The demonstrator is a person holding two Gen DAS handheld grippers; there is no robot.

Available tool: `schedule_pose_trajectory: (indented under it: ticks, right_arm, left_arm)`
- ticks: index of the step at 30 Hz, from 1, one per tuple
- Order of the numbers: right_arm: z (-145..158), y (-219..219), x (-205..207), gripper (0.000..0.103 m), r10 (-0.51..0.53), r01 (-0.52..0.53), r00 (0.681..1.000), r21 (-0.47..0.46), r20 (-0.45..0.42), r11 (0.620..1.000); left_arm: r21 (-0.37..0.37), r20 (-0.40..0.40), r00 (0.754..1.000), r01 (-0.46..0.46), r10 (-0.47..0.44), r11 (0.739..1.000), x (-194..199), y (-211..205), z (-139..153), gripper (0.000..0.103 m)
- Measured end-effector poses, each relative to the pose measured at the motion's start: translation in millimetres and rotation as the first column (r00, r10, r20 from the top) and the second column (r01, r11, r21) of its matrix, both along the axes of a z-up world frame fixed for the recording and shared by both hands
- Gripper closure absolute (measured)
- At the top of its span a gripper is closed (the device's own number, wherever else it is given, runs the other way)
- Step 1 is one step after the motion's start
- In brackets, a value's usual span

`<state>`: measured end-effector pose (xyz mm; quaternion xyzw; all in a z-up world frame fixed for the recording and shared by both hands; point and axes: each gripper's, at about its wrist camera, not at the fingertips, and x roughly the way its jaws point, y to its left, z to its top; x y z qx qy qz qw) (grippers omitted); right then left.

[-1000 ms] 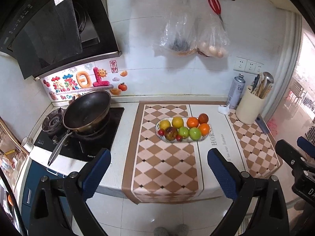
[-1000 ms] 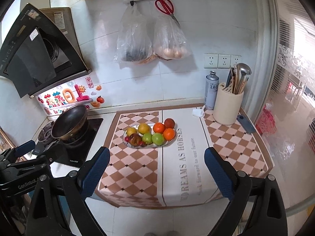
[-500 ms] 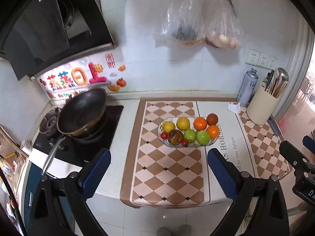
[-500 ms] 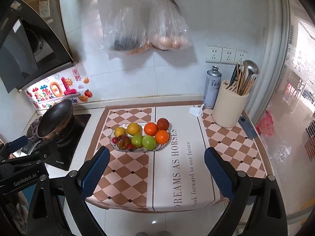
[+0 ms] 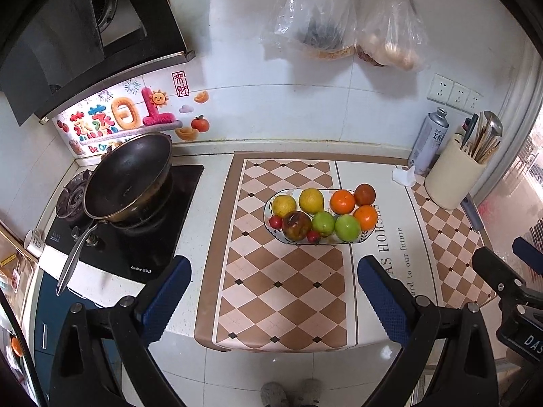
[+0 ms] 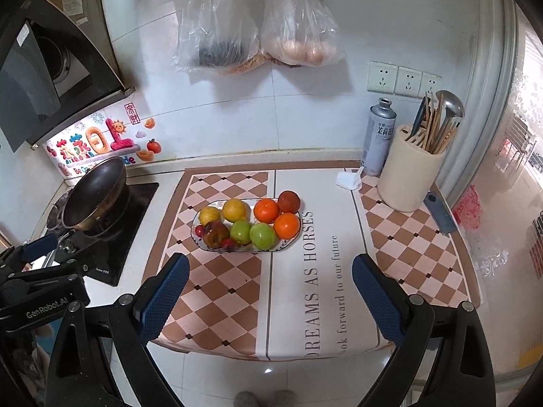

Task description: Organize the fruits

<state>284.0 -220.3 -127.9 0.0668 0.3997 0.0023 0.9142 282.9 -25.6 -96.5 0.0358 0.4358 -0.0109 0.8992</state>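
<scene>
Several fruits (image 5: 321, 216) in oval plate (image 5: 268, 208)

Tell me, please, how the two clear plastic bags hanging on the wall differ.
The left clear plastic bag holds a dark clump low inside; the right clear plastic bag holds pale round things, possibly eggs. The left bag looks emptier; the right bulges. Both hang side by side, touching.

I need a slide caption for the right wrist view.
Open right gripper faces a fruit plate on the checkered kitchen mat.
</scene>
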Motion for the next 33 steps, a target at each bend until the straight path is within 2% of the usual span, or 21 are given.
schedule_pose_trajectory:
  ticks: [20, 33]
  right_arm:
    - [-1.8, 0.6, 6.6, 0.003, -0.005, 0.005, 1.000, -0.019, 0.002, 1.000]
    - [1.6, 0.8, 4.1, 0.003, -0.007, 0.007, 1.000, -0.024, 0.007, 1.000]
  left_arm:
    - [0.024, 0.053, 0.999, 0.006, -0.007, 1.000, -1.5, 0.4, 10.3, 0.000]
    - [0.021, 0.053, 0.999, 0.010, -0.011, 1.000, -3.5, 0.9, 11.9, 0.000]
